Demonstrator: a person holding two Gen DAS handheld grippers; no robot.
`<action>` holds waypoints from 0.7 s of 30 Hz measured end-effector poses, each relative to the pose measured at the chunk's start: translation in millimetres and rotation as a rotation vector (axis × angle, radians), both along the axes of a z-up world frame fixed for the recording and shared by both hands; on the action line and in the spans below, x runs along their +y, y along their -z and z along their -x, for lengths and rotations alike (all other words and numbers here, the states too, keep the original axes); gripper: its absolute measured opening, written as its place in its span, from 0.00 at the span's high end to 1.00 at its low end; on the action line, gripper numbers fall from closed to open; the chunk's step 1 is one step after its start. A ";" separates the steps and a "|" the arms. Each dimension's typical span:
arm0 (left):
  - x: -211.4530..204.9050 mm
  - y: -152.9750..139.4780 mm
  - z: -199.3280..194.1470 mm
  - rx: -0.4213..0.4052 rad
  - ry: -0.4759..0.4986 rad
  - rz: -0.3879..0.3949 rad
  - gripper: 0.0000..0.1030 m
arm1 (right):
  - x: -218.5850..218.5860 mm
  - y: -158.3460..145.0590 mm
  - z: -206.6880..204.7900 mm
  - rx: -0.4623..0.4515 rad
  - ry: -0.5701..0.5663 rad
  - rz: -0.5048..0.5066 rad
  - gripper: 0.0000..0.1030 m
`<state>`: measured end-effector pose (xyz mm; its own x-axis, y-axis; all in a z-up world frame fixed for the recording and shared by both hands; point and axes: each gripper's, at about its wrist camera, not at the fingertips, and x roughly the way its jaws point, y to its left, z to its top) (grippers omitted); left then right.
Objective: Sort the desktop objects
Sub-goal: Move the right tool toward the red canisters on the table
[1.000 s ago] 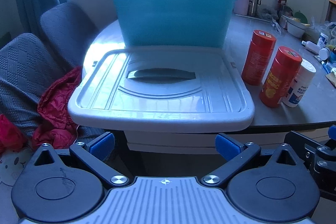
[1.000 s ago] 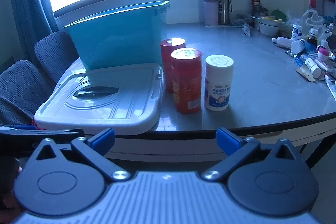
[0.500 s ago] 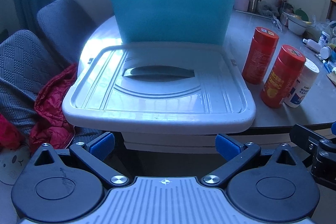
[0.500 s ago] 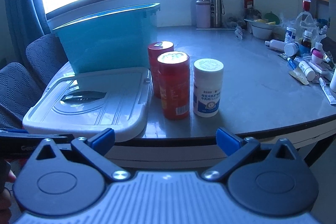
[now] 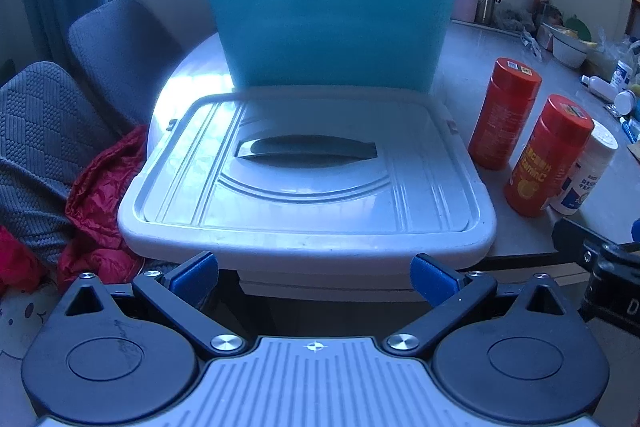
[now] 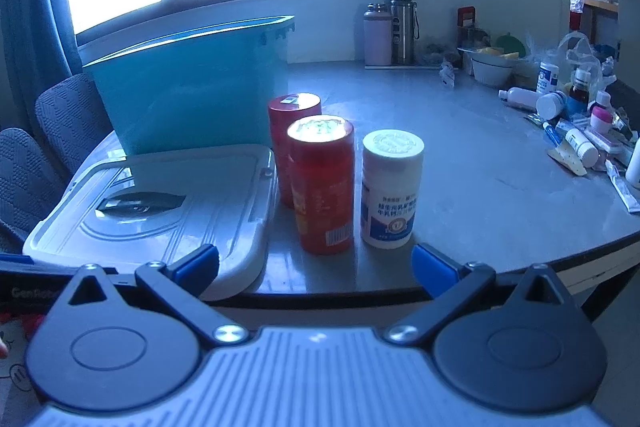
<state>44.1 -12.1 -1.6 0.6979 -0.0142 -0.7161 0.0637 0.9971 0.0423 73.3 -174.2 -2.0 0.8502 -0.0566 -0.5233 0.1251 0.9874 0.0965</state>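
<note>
Ahead at twelve o'clock of the wide-apart right hand-held gripper (image 6: 316,263) stand two red cylindrical bottles (image 6: 321,183) and a white plastic bottle (image 6: 391,189); the left hand-held gripper (image 5: 314,273), equally spread, faces the pale grey plastic lid (image 5: 308,179) on the desk (image 6: 480,167).

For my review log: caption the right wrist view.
Open right gripper faces two red bottles and a white bottle.

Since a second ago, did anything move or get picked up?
Only the grippers moved. The right gripper came closer to the near red bottle and white bottle, and the left gripper edged toward the white lid. Both stayed open and empty. The bottles, the lid and the blue bin stayed where they were.
</note>
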 end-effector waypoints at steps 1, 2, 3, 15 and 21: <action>0.5 0.4 -0.6 0.001 0.000 -0.001 0.00 | 0.2 0.2 -2.0 0.001 -0.001 0.001 0.00; 1.1 0.9 -1.2 0.001 0.000 -0.002 0.00 | 0.6 0.3 -3.5 -0.002 -0.001 0.003 0.00; 1.7 1.1 -1.8 0.002 0.001 -0.002 0.00 | 0.9 0.5 -5.0 -0.005 -0.002 0.005 0.00; 12.0 -1.1 -12.8 0.001 -0.021 -0.002 0.00 | 6.6 1.7 -24.0 -0.007 -0.003 0.017 0.00; 15.2 -1.2 -16.3 0.003 -0.023 -0.009 0.00 | 8.9 2.5 -32.1 -0.005 -0.005 0.016 0.00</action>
<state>60.4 3.2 -0.4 0.6960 0.0086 -0.7180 0.0405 0.9979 0.0513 105.4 -165.3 -4.5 0.8532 -0.0607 -0.5181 0.1196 0.9895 0.0810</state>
